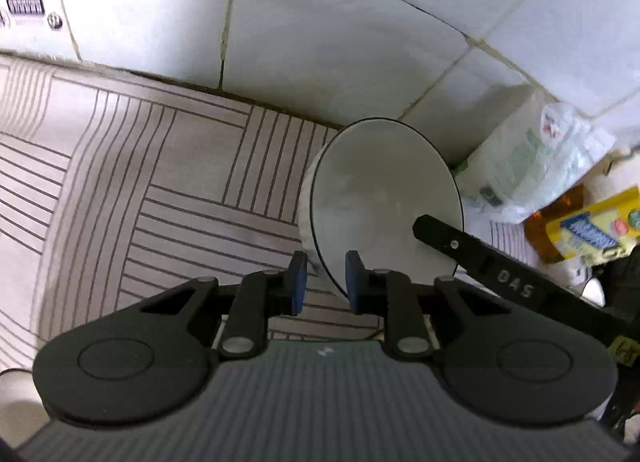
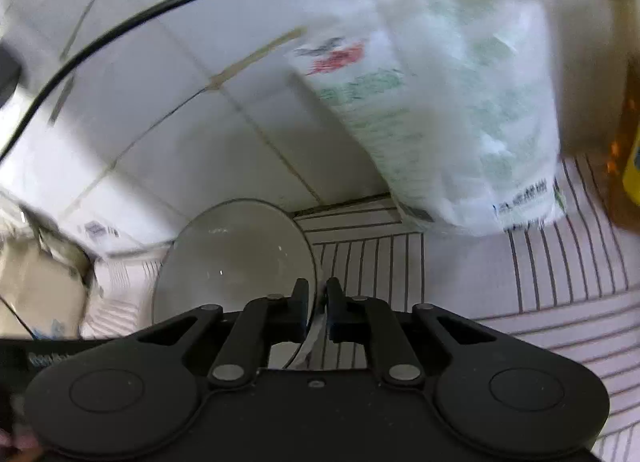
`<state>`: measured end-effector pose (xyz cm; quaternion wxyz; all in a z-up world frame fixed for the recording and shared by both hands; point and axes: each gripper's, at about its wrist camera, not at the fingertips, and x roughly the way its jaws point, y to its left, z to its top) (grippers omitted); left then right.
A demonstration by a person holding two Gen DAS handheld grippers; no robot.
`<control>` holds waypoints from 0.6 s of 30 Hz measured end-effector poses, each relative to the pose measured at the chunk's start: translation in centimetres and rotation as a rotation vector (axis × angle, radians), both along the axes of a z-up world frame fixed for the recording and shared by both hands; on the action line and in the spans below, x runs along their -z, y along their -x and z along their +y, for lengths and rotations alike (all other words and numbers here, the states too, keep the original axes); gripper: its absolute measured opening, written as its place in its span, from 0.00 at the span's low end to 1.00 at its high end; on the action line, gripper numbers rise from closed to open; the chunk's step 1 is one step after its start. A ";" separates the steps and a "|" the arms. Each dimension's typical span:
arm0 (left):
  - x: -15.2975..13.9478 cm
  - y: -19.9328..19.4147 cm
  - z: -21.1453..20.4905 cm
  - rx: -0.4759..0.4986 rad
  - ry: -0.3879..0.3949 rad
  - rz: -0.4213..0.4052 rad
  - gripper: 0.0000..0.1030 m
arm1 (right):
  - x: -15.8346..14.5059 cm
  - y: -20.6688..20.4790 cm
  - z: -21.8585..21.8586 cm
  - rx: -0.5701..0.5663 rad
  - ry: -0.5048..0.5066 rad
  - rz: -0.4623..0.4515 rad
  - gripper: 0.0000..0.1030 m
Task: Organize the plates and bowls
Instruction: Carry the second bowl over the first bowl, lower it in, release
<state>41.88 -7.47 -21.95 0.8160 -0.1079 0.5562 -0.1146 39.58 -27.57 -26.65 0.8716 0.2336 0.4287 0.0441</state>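
Your left gripper (image 1: 326, 282) has its blue pads pinching the near wall of a white bowl (image 1: 384, 202) with a thin dark rim line; the bowl is tipped on its edge just ahead of the pads, its inside turned toward your right, with striped table (image 1: 140, 190) to the left of it and the tiled wall (image 1: 320, 42) behind. Across the bowl, to the right of your left gripper, the finger of your right gripper (image 1: 440, 236) reaches onto the opposite rim, and the letters "DAS" can be read along its black arm. Your right gripper (image 2: 317, 308) is pressed nearly together on a thin rim of white dishware (image 2: 236, 258) that rises just left of its fingertips; from this view alone you cannot be sure it is the same bowl, though the left view suggests it is. Further right of that gripper stands a white plastic package (image 2: 460, 110) with green and red printing, too blurred to read, and at the far right an amber bottle (image 2: 624, 150) with a yellow label whose blue brand panel is not legible. As for progress, I judge you are early: one bowl is gripped from both sides and not yet placed, no stack or rack of sorted dishes shows, and no plates can be made out with certainty.
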 end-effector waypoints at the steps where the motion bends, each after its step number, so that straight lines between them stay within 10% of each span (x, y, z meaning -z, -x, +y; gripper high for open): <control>1: -0.3 0.3 -0.4 0.013 -0.029 -0.010 0.18 | 0.0 0.0 0.1 -0.007 -0.008 0.006 0.12; 18: -7.1 8.9 6.0 0.064 -0.041 -0.088 0.18 | -4.9 6.5 4.7 -0.054 -0.157 -0.078 0.15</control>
